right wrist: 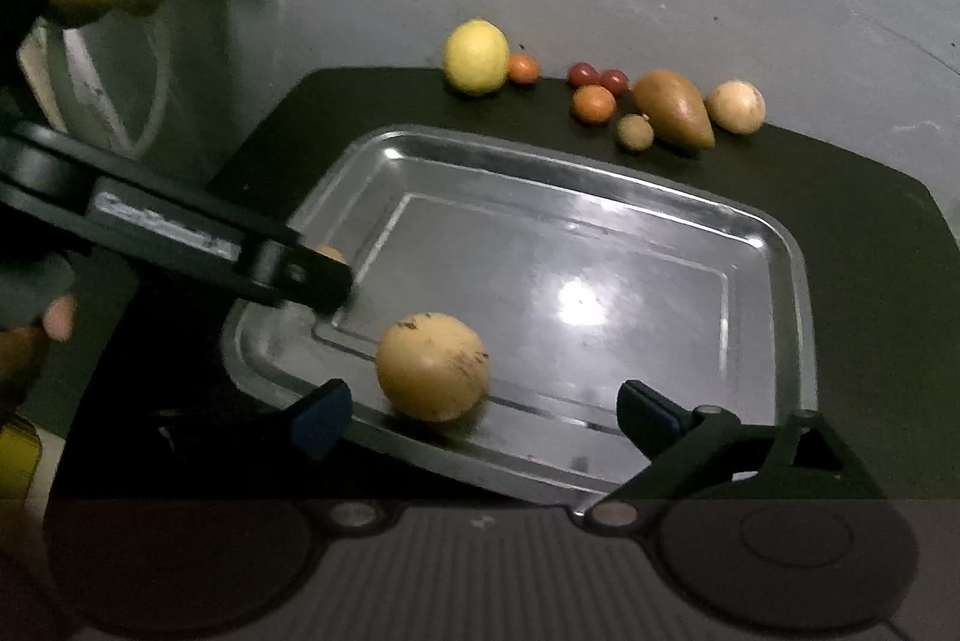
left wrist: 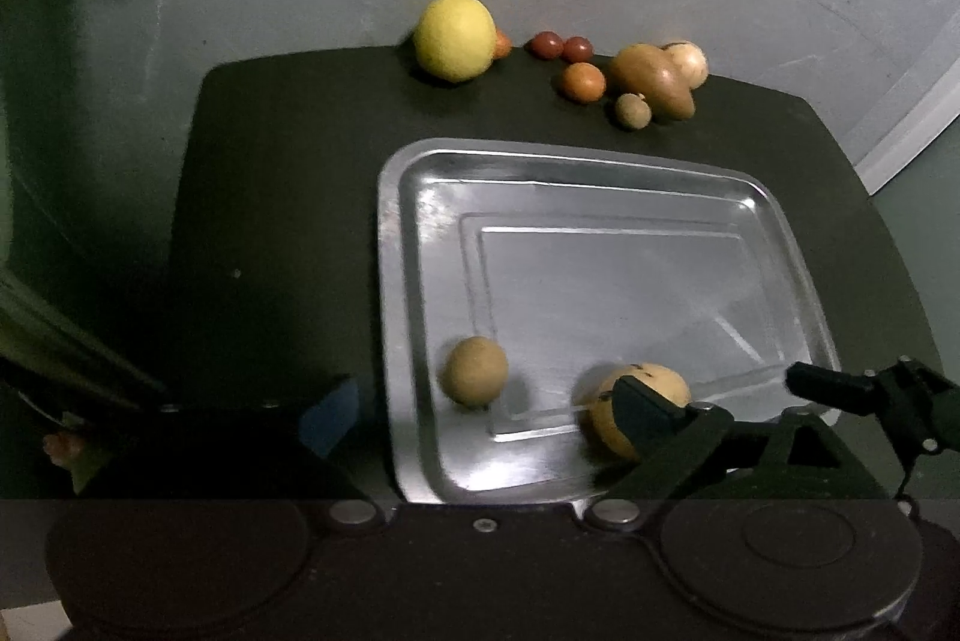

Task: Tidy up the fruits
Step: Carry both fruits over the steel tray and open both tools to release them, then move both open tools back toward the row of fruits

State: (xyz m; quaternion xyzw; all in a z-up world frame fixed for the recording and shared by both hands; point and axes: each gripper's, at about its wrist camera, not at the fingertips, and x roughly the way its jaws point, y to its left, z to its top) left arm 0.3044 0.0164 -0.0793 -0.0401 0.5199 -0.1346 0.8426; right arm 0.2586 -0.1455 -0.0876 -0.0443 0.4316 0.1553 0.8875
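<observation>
My right gripper [right wrist: 480, 416] is spread wide open w/ nothing held, hovering over the near edge of the steel tray [right wrist: 798, 281], and a yellow-brown fruit [right wrist: 432, 368] sits loose on the tray between its fingers, touching neither. My left gripper [left wrist: 480, 404] is open too, over the tray's near-left corner, w/ a small tan fruit [left wrist: 475, 371] lying free in the tray betw. its fingers. Rest of the fruit is in a row on the black mat [right wrist: 840, 197] beyond the tray: lemon [right wrist: 476, 56], small orange and red ones, a brown pear-shaped one [right wrist: 675, 108].
</observation>
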